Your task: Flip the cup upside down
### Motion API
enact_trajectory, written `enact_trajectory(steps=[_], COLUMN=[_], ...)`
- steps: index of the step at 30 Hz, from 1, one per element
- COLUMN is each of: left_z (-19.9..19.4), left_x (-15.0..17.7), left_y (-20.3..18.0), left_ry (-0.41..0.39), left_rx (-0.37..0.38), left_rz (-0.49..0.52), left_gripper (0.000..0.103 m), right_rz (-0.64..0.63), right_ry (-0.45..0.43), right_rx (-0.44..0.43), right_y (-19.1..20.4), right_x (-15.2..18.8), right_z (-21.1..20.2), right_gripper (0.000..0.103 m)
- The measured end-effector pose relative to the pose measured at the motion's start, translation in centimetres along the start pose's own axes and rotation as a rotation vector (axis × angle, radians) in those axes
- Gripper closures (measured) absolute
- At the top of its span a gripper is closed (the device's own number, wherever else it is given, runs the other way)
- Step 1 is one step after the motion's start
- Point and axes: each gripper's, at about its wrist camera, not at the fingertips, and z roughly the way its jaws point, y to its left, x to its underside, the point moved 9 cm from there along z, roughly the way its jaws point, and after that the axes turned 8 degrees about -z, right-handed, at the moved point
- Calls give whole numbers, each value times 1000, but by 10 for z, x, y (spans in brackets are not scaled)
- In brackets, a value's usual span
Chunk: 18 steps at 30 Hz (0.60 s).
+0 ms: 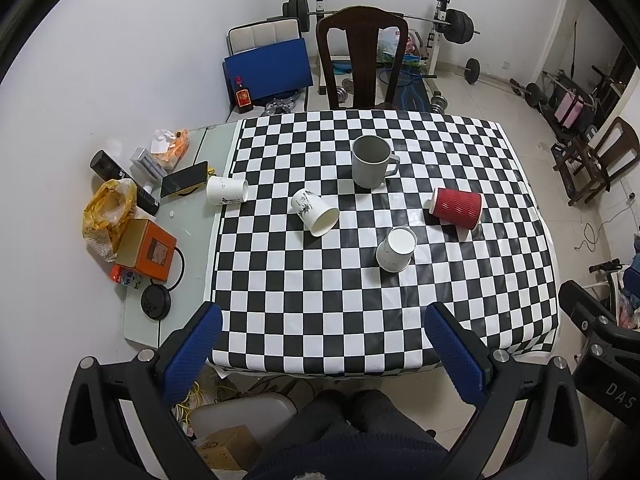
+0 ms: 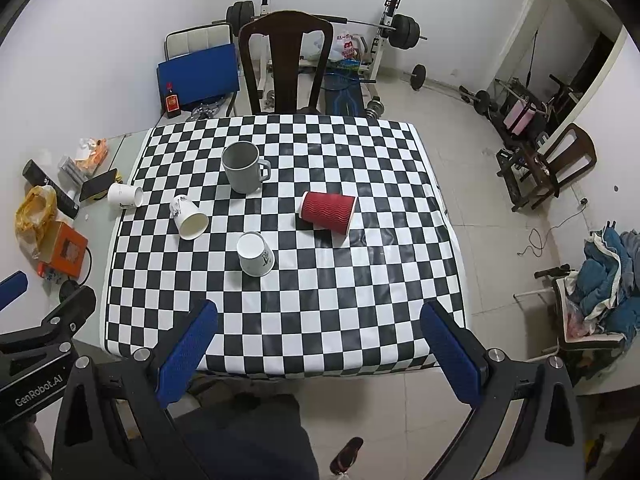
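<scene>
On the checkered table [image 1: 440, 320] [image 2: 360, 320] a grey mug [image 1: 371, 161] [image 2: 242, 166] stands upright, mouth up. A red ribbed paper cup [image 1: 457, 206] [image 2: 327, 212] lies on its side at the right. A white paper cup [image 1: 315, 212] [image 2: 189, 217] lies on its side left of centre. Another white paper cup [image 1: 396, 249] [image 2: 255, 254] stands upside down nearer me. A third white cup [image 1: 227, 191] [image 2: 125, 195] lies on its side at the cloth's left edge. My left gripper [image 1: 324, 320] and right gripper [image 2: 320, 316] are open and empty, held above the near table edge.
Clutter lies on the bare table strip at the left: an orange box [image 1: 147, 249], a yellow bag [image 1: 106, 212], a phone [image 1: 184, 179]. A dark wooden chair [image 1: 362, 56] stands behind the table. Gym weights line the far wall. The other gripper shows at the right edge [image 1: 600, 340].
</scene>
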Motion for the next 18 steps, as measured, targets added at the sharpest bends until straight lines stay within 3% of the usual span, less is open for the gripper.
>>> enact_trajectory(steps=[18], left_z=[1], left_x=[-1], left_y=[-1], left_ry=[2], left_rx=[-2], left_rz=[4], left_gripper=[0], right_rz=[-4], right_ry=[4], right_rx=[-1], right_y=[-1], right_x=[-3], right_z=[2], right_gripper=[1])
